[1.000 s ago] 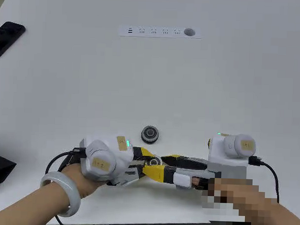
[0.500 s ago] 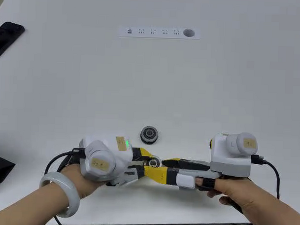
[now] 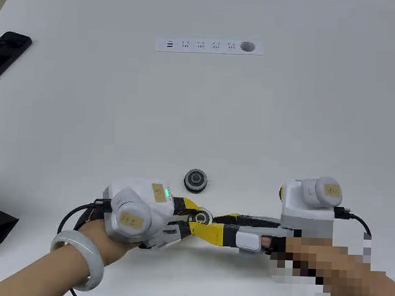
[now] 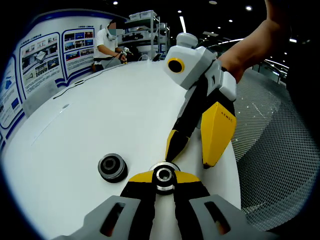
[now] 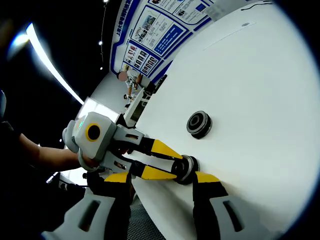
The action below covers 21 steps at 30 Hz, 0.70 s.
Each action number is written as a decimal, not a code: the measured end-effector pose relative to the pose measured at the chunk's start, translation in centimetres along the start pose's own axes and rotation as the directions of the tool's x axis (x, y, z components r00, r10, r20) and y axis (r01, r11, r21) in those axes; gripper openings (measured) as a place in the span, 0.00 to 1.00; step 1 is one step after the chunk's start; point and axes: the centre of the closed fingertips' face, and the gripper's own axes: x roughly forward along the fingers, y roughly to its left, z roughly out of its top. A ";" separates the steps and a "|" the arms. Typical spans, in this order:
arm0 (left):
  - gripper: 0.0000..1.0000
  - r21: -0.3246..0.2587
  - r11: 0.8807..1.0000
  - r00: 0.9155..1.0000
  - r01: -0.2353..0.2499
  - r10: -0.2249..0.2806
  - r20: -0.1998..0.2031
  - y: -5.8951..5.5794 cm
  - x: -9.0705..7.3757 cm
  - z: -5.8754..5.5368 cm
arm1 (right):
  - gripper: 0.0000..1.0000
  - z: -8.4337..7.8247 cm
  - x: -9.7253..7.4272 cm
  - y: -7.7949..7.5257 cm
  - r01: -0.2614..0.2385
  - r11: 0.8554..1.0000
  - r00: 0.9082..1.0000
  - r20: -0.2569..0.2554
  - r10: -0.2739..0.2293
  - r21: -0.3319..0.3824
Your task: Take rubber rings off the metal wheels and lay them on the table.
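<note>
Moved: right gripper (image 5: 162, 178) has drawn back slightly rightward, baring the held wheel.
Left gripper (image 4: 164, 177): jaws clamped on a metal wheel (image 4: 164, 175), above the table (image 3: 283, 112) near its front edge.
Right gripper: jaws spread wide, tips just beside that wheel.
Second wheel (image 3: 196, 180): flat on the table just beyond both grippers, dark rubber ring on it.
Power strip (image 3: 207, 45): toward the far edge.

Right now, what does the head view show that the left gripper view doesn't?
Head view: a white power strip, a black phone, and a pale bangle on the wrist. Left gripper view: a poster wall, a distant person, and grated flooring. Shared: the metal wheel clamped in the left tongs, the loose wheel, and the open right tongs.
</note>
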 end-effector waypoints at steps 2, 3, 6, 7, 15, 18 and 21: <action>0.13 -0.001 1.000 1.000 0.000 0.000 0.002 0.0 0.0 0.0 | 0.47 0.2 -0.1 -0.1 -0.001 1.000 1.000 0.008 0.001 0.008; 0.13 -0.001 1.000 1.000 0.000 0.000 0.002 0.0 0.0 0.0 | 0.46 0.2 -0.1 -0.1 0.000 1.000 1.000 0.009 0.000 0.008; 0.13 -0.003 1.000 1.000 0.000 0.000 0.004 0.0 0.0 -0.1 | 0.45 0.2 0.0 -0.3 0.007 1.000 1.000 0.004 -0.007 0.010; 0.13 -0.003 1.000 1.000 -0.001 0.001 0.004 0.0 0.0 -0.1 | 0.44 0.1 0.1 -0.4 0.012 1.000 1.000 0.003 -0.012 0.013; 0.13 -0.004 1.000 1.000 -0.001 0.001 0.006 -0.1 -0.1 0.0 | 0.25 0.2 0.1 -1.9 0.079 0.997 0.997 -0.011 -0.078 0.023; 0.13 -0.005 1.000 1.000 -0.003 0.004 0.006 -0.1 -0.1 0.1 | 0.21 0.1 0.1 -2.2 0.095 0.995 0.995 -0.016 -0.095 0.024; 0.13 -0.007 1.000 1.000 -0.005 0.005 0.007 -0.1 -0.1 0.0 | 0.18 0.2 0.1 -2.5 0.109 0.994 0.994 -0.018 -0.108 0.026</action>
